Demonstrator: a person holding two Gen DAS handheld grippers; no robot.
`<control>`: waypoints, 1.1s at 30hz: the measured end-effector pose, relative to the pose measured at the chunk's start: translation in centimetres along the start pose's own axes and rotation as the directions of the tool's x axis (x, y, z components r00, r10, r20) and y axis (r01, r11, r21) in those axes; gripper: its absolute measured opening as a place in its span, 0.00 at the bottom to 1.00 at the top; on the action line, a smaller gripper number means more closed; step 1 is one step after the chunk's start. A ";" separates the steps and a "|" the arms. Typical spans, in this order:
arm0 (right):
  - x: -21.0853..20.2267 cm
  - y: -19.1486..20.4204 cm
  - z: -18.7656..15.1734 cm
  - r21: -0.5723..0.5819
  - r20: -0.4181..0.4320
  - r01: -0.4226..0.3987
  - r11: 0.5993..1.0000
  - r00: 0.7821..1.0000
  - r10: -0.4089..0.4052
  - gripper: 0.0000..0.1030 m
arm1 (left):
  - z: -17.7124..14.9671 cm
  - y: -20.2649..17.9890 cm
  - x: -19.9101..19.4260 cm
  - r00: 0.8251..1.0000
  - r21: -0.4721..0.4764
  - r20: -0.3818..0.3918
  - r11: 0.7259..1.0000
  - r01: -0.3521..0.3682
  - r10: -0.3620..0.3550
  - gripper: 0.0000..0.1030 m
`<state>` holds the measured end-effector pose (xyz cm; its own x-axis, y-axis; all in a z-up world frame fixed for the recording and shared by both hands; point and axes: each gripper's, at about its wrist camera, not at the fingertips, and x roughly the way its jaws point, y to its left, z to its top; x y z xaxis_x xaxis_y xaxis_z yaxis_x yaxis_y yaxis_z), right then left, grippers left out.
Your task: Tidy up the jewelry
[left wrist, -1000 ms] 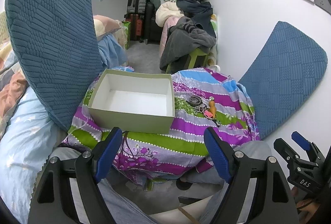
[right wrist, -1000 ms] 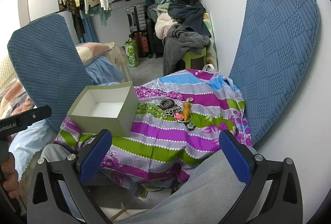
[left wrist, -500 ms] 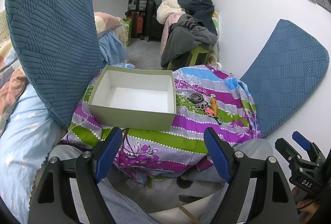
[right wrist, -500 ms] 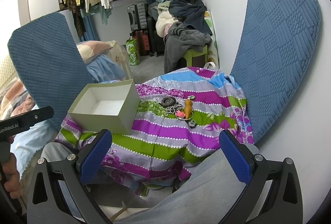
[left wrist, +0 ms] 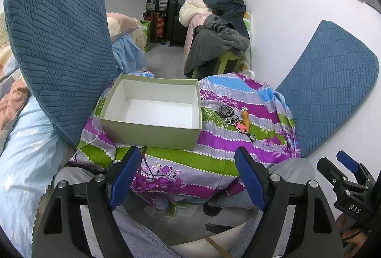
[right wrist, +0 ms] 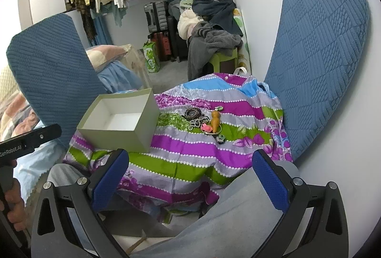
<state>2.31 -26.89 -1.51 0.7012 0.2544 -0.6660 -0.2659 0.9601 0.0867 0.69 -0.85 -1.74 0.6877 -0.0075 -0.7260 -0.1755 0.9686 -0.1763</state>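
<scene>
The jewelry pile (right wrist: 202, 121) lies on the striped cloth (right wrist: 190, 158), ahead of the right gripper (right wrist: 190, 177) and a little right of its centre line, well apart from its pads. In the pile are a dark oval piece (right wrist: 191, 112), a bead chain (right wrist: 195, 124), an orange figure (right wrist: 215, 121) and a pink charm (right wrist: 205, 127). Since a second ago both cameras have edged slightly forward, so cloth and box sit a bit lower in view; nothing on the cloth has shifted. The open box (left wrist: 152, 110), empty and white inside, stands just left of the pile, directly ahead of the left gripper (left wrist: 185, 177). Both grippers hang spread wide, holding nothing. Bare cloth lies between pads and pile; blue cushions (right wrist: 316, 55) flank both sides.
</scene>
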 end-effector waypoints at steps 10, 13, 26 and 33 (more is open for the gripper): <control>0.3 -0.5 0.2 0.004 -0.006 -0.013 1.000 1.000 0.013 1.00 | -0.1 -0.6 0.1 1.000 0.007 -0.004 1.000 0.009 -0.009 0.79; 0.3 -0.4 0.2 0.005 -0.011 -0.015 1.000 1.000 0.015 1.00 | -0.1 -0.8 0.3 1.000 0.012 -0.009 1.000 0.013 -0.013 0.79; 0.8 -0.4 0.2 0.010 -0.012 -0.018 1.000 1.000 0.018 1.00 | 0.3 -1.1 1.6 0.999 0.019 -0.032 1.000 0.018 -0.017 0.79; 2.3 -1.2 1.0 0.026 0.011 -0.063 0.998 0.998 0.063 1.00 | 1.7 -2.1 2.6 0.998 0.024 -0.017 0.998 0.054 -0.053 0.79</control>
<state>4.95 -27.36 -2.39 0.6903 0.3156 -0.6510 -0.2924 0.9448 0.1481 4.06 -2.52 -2.08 0.6838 -0.0634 -0.7269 -0.1215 0.9724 -0.1991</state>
